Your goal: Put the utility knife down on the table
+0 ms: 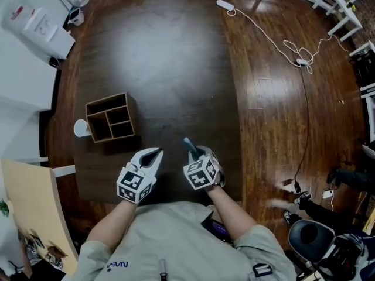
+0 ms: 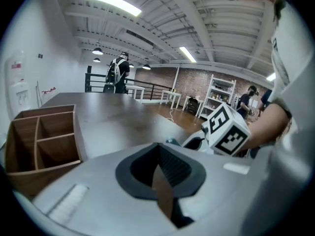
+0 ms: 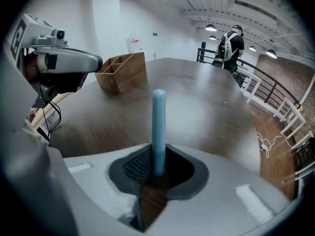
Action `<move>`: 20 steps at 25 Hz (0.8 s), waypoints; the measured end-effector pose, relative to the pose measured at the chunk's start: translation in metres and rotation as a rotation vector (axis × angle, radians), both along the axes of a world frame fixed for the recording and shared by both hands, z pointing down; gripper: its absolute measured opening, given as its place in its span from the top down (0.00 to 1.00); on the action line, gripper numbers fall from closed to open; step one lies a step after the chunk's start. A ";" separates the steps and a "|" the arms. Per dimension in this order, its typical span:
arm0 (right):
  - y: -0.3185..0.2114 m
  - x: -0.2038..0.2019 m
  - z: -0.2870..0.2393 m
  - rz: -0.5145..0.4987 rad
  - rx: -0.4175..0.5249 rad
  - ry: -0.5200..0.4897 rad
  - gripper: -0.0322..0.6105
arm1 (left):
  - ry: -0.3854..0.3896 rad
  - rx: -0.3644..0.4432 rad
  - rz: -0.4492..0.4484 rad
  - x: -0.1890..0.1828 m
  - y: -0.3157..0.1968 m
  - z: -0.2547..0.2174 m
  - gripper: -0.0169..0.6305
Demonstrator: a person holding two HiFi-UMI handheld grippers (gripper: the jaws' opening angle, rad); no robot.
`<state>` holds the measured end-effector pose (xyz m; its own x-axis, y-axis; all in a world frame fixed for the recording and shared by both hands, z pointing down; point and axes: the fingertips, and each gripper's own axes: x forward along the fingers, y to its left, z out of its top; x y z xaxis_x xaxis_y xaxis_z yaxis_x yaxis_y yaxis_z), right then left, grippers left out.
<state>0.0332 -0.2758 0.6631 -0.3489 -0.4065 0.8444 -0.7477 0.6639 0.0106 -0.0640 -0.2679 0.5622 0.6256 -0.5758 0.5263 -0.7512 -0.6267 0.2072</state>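
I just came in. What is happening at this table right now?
A person holds two grippers over a dark table. The right gripper is closed on a blue utility knife, which is not yet lying on the table. The left gripper is beside it, jaws together and empty. A wooden organizer stands further left.

The head camera looks steeply down from well above onto the dark brown wooden tabletop (image 1: 170, 69). The camera on the left gripper (image 1: 153, 155) sits low and close behind its jaws, facing level across the tabletop. The one on the right gripper (image 1: 196, 151) does likewise. All three views share the open compartmented wooden box (image 1: 111, 117), and each gripper view also catches the other gripper.
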 end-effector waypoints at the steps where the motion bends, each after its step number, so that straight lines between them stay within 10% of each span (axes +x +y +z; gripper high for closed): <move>1: 0.001 -0.001 0.001 -0.014 0.003 0.013 0.84 | -0.002 -0.003 0.000 0.000 0.000 0.001 1.00; 20: -0.002 0.007 -0.003 -0.049 0.016 0.066 0.79 | -0.007 -0.011 0.006 0.007 0.009 0.002 1.00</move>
<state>0.0406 -0.2775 0.6601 -0.3128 -0.4038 0.8597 -0.7114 0.6993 0.0696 -0.0569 -0.2590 0.5639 0.6256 -0.5663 0.5366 -0.7487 -0.6291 0.2090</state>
